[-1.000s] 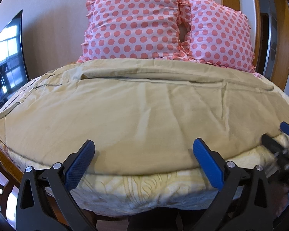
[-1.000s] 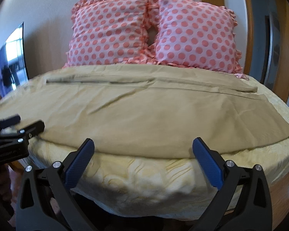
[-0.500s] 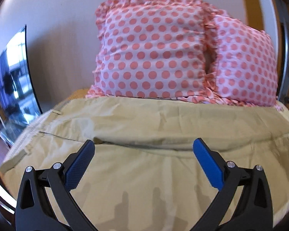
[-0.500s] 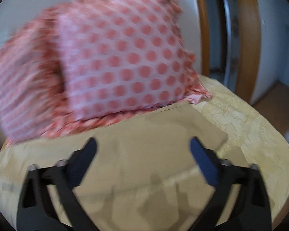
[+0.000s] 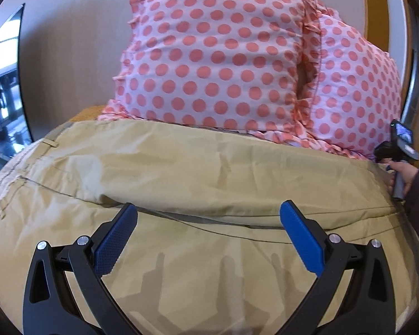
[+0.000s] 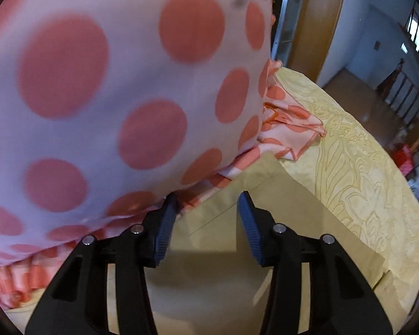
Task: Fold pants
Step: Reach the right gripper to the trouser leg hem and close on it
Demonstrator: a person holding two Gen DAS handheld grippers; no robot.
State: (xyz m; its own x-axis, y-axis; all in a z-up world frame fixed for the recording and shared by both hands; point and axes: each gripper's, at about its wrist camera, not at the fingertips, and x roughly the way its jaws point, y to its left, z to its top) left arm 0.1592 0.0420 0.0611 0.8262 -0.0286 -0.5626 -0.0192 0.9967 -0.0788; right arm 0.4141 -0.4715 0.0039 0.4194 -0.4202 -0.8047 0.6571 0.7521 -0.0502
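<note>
Tan pants (image 5: 209, 173) lie spread flat across the bed, waistband at the left, one leg lying over the other. My left gripper (image 5: 209, 217) is open and empty, low over the pants near the seam between the legs. My right gripper (image 6: 208, 205) is partly closed with a gap between its blue pads, holding nothing, right at the far leg's hem corner (image 6: 262, 178) under the pillow's frill. The right gripper also shows at the right edge of the left wrist view (image 5: 399, 150), held in a hand.
Two pink polka-dot pillows (image 5: 218, 53) stand against the wall just behind the pants; one fills the right wrist view (image 6: 111, 97). The yellow patterned bedspread (image 6: 357, 167) ends at the bed edge on the right. A TV (image 5: 2, 89) stands left.
Both grippers moved forward from the bed's near edge across the pants toward the pillows. The right gripper went to the far right hem corner and its jaws narrowed.
</note>
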